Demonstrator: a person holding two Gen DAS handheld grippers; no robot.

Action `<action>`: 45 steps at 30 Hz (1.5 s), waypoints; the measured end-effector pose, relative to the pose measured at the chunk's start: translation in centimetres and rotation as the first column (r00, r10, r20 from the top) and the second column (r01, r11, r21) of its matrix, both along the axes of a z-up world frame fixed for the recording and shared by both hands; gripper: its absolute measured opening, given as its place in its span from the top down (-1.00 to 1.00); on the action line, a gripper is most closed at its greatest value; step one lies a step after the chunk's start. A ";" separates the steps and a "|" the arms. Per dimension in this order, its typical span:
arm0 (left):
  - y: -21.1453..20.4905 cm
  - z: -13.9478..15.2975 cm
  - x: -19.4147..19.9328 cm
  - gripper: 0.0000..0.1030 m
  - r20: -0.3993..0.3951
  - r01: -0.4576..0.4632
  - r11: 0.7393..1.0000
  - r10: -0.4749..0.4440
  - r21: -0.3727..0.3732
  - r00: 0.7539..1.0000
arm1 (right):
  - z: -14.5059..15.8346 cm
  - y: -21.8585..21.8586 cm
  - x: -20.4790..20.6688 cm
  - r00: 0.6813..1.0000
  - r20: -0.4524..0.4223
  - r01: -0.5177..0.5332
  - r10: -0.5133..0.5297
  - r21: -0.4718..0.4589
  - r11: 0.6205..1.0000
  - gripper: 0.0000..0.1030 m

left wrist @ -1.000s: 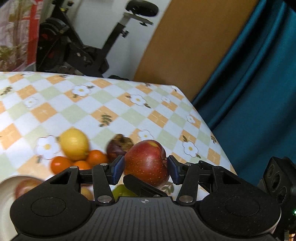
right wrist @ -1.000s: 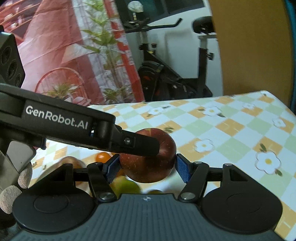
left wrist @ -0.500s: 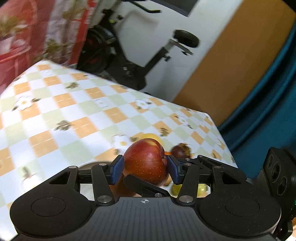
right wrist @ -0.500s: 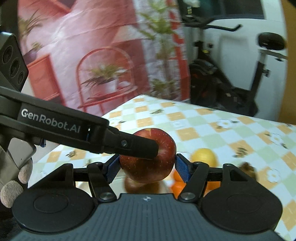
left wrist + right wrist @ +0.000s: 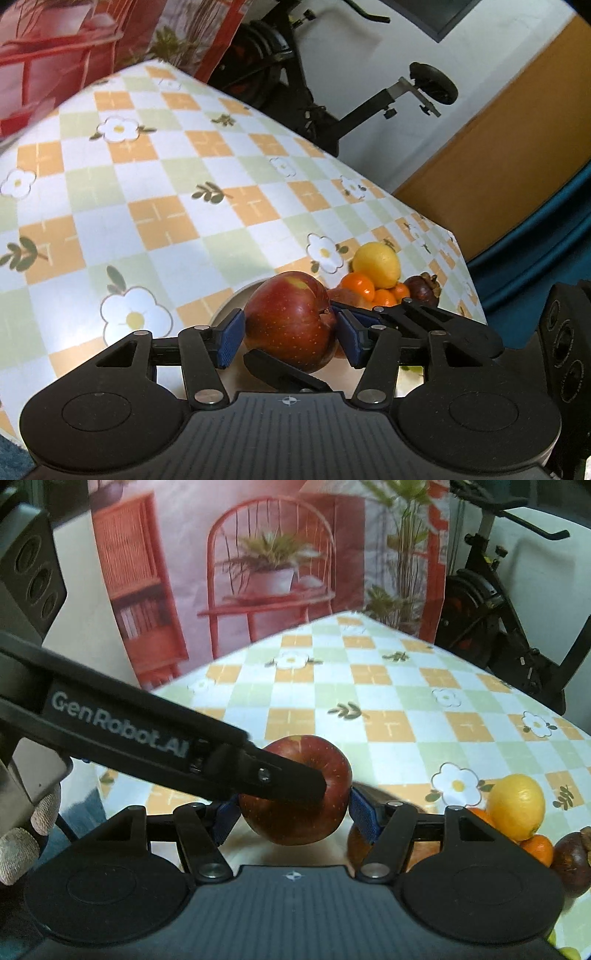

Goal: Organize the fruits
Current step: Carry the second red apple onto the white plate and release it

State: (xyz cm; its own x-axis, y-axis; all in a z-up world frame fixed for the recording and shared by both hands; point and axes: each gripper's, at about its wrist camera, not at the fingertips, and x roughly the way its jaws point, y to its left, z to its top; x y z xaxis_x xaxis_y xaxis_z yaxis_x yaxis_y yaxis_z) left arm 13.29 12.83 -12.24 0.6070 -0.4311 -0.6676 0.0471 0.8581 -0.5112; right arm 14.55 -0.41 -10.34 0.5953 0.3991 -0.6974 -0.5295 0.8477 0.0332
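A red apple [image 5: 291, 321] hangs over a white bowl [image 5: 236, 299], between both grippers at once. My left gripper [image 5: 290, 338] has its jaws opening; its blue pads [image 5: 231, 338] stand a sliver off the apple's sides. In the right wrist view my right gripper [image 5: 293, 819] is shut on the same apple [image 5: 295, 823], and the left gripper's black finger [image 5: 277, 775] lies across its front. A lemon [image 5: 376, 264], small oranges [image 5: 358, 286] and a dark mangosteen [image 5: 423, 290] sit in a pile on the right.
A chequered flowered tablecloth [image 5: 166, 206] covers the table, whose far edge drops off toward an exercise bike [image 5: 332, 92]. A second apple [image 5: 347, 295] lies in the bowl behind the held one. A gloved hand [image 5: 22, 834] holds the left gripper. A teal curtain [image 5: 535, 258] hangs on the right.
Both grippers have swung sideways with the apple, from above the fruit pile to over the white bowl; the pile now lies to the right. The left pads have eased off the apple.
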 end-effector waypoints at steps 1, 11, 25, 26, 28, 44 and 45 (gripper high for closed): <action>0.2 -0.2 -0.1 -0.10 -0.002 0.000 1.000 0.000 -0.005 1.000 | -0.2 0.1 0.0 1.000 -0.006 0.001 -0.001 -0.009 1.000 -0.29; 1.0 -1.8 0.0 -0.10 -0.012 -0.002 1.000 0.001 -0.021 1.000 | -1.3 1.0 0.5 1.000 -0.026 -0.009 0.007 -0.075 0.997 -0.29; 1.6 -1.9 -0.6 -0.06 0.009 -0.025 0.999 0.026 -0.043 1.000 | -1.9 2.0 0.6 0.999 -0.014 -0.033 0.031 -0.146 0.989 -0.29; 1.7 -1.9 -0.7 -0.04 0.011 -0.027 0.999 0.028 -0.044 1.000 | -1.9 1.9 0.6 0.999 -0.015 -0.033 0.031 -0.142 0.989 -0.29; 1.9 -1.9 -0.9 0.02 0.015 -0.035 0.998 0.036 -0.048 0.999 | -1.9 1.9 0.6 0.999 -0.013 -0.034 0.032 -0.146 0.989 -0.28; 2.0 -2.1 -1.0 0.19 0.005 -0.059 0.998 0.059 -0.038 0.998 | -1.7 0.8 -0.3 0.997 0.073 -0.002 0.016 -0.185 0.983 -0.31; 2.0 -2.1 -1.0 0.19 0.007 -0.060 0.998 0.060 -0.036 0.998 | -1.7 0.8 -0.4 0.997 0.074 -0.004 0.018 -0.185 0.983 -0.31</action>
